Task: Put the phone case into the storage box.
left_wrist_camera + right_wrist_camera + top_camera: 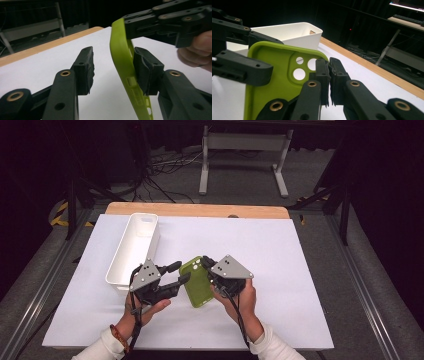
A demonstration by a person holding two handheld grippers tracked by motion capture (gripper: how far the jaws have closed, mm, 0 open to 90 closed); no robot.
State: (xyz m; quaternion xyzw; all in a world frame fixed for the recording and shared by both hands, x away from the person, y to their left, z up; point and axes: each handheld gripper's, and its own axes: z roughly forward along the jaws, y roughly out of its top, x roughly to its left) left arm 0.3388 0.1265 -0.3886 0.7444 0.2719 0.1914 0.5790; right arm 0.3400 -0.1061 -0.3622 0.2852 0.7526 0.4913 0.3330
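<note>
While the right gripper (212,266) pinches the green phone case (196,282) at frame centre
Left gripper (179,272) gapes astride its edge — closing askew could twist it loose

A white bin (134,247) rests on the white table (280,255).

green case (122,60) between left tongs (113,71) | touching one pad | other pad apart

Matt green rubbery phone case (197,281), smooth white plastic bin (131,251), pale wooden table edge (197,210), matt white tabletop (280,255)
</note>
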